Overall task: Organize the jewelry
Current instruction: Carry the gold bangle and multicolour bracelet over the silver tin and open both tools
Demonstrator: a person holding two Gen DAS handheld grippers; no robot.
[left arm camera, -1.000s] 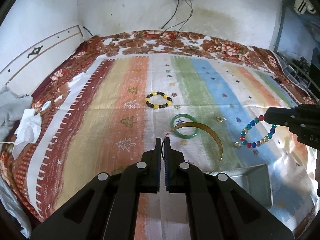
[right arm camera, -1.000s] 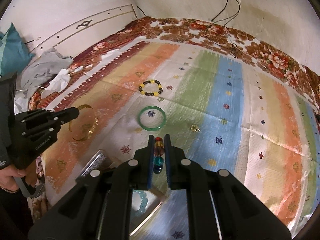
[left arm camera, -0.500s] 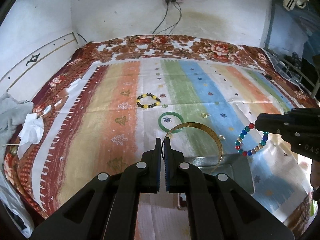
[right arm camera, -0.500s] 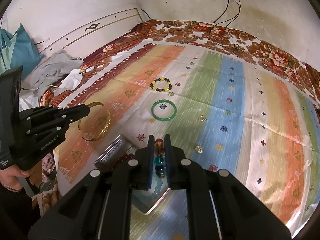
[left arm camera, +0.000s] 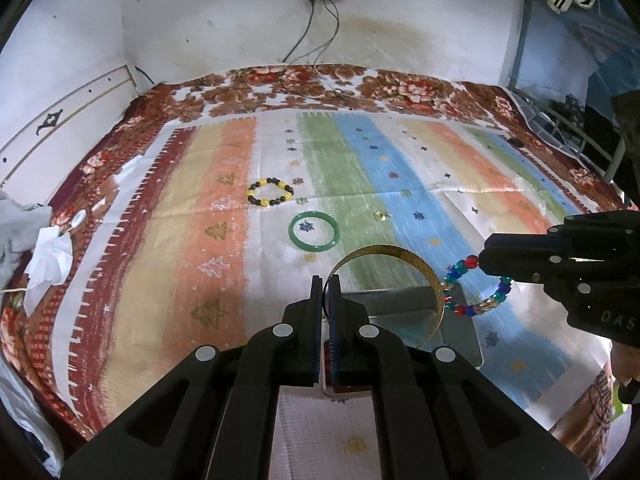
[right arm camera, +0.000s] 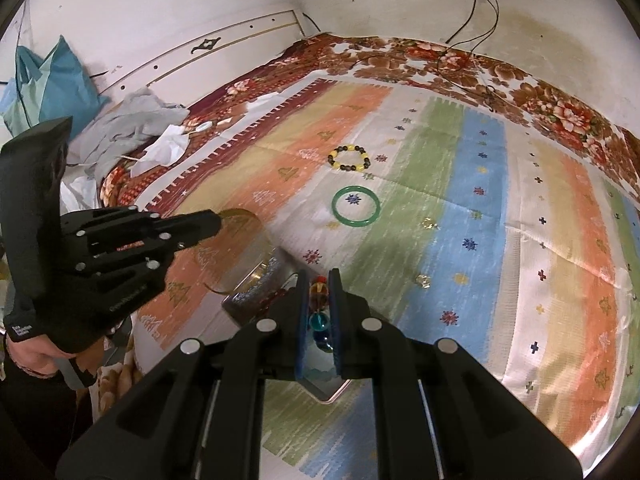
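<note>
Left gripper [left arm camera: 327,292]: jaws pinched on the rim of the gold bangle [left arm camera: 400,252], which stands out ahead and to the right of the fingertips, held off the bedspread [left arm camera: 224,248].

Right gripper [right arm camera: 319,300]: jaws clamped on the multicolour bead bracelet [right arm camera: 319,312]; beads sit stacked between the pads, and the free loop hangs below. In the left wrist view the same loop dangles from the right fingertips, just beside the far side of the bangle.

Change over the last second: both grippers have come back from the open spread with their pieces, and the metal tray [left arm camera: 460,336] has slid from well right of the left fingers to directly beneath and just ahead of them. The bangle's lower arc now overlaps the tray; the bead loop hangs over its right end. The right wrist view also shows the tray [right arm camera: 256,280] just below and left of the right fingertips, some red item already inside it.

Judgement: both pieces are at the drop point; release into the tray looks like the next step. Risk: bangle and beads hang close enough to snag if let go together.

Still out on the spread, well ahead of both sets of fingers: green bangle [left arm camera: 315,230], yellow-and-black bead bracelet [left arm camera: 270,191], and small gold pieces [right arm camera: 423,280], too small to identify. Task roughly part done.
</note>
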